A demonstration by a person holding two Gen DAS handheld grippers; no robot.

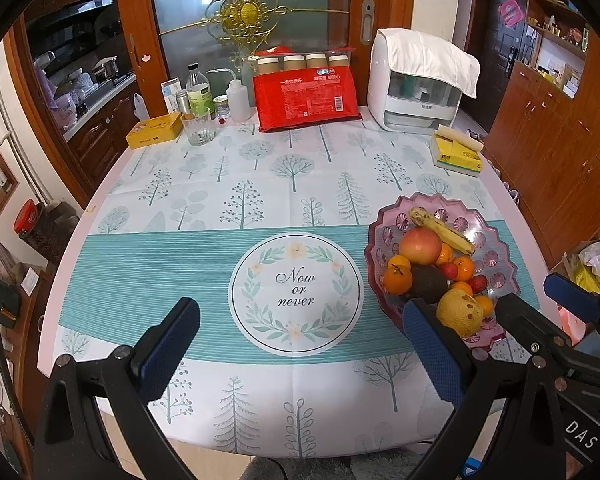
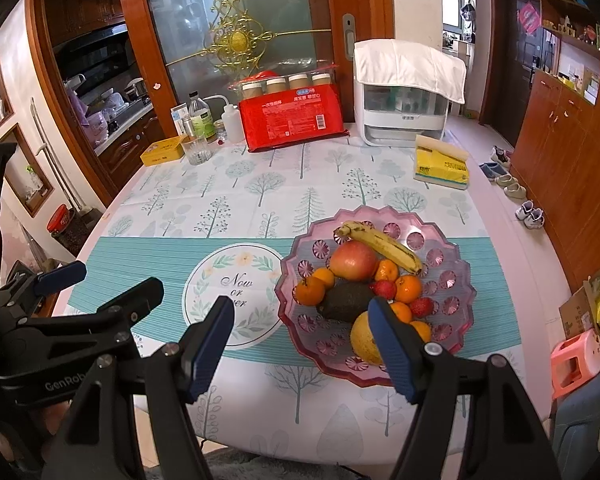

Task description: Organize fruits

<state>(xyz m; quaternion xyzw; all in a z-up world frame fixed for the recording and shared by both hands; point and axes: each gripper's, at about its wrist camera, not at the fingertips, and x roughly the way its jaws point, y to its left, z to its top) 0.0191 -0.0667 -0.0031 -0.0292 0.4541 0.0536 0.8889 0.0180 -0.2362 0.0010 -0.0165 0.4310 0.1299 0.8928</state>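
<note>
Pink fruit plate (image 2: 452,256) right of table centre, piled fruits, pear (image 2: 364,340) partly hidden behind right gripper (image 2: 302,346) finger, avocado (image 2: 346,300) half buried, left gripper (image 1: 296,356) and right both apart, empty.

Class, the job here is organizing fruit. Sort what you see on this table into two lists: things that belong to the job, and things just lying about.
Belongs to the job:
pink fruit plate
banana
apple
avocado
pear
oranges
strawberries

Just lying about:
red packet
drinking glass
yellow tin
tissue pack
white appliance
</note>
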